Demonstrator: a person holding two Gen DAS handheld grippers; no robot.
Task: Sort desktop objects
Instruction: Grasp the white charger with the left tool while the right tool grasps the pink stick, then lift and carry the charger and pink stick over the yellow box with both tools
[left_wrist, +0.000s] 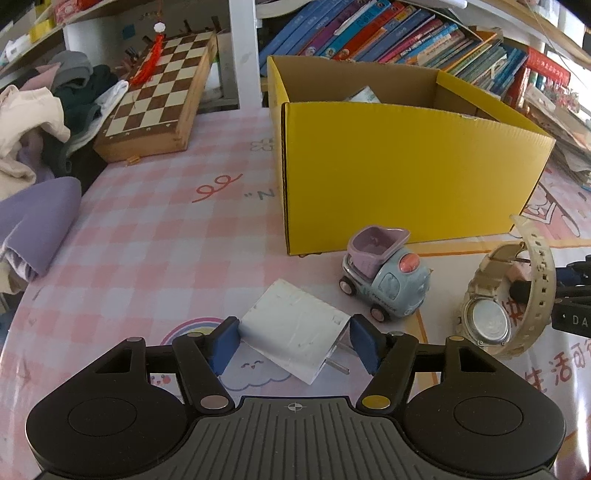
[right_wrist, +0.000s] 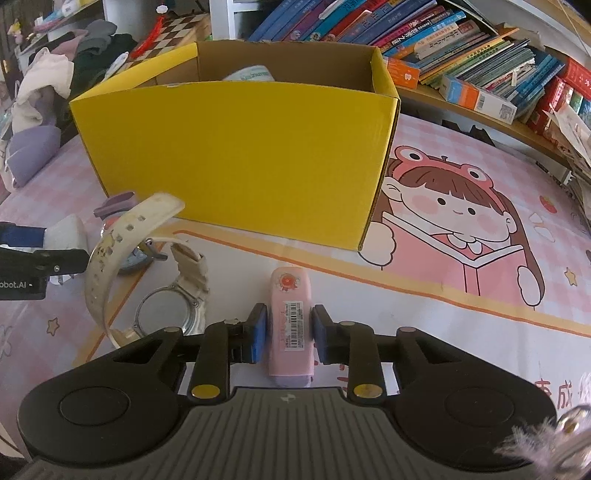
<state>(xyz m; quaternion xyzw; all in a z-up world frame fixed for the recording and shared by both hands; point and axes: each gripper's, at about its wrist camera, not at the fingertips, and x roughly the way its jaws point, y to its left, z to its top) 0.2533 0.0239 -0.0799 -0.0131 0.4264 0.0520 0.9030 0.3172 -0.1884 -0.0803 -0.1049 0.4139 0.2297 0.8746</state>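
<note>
The right gripper is clamping its blue pads onto the sides of a pink eraser-like case with a barcode label, which is lying on the cartoon table mat. The left gripper is straddling a white plug adapter with its jaws half spread; the pads are sitting right at its edges, and I cannot tell whether they are pressing. Just beyond the adapter, a pastel toy truck is standing, and a cream wristwatch is lying between the two grippers. Behind them all, the yellow cardboard box is standing open. This looks like the grasping step; next, each piece needs lifting clear over the box's front wall and releasing inside.
</note>
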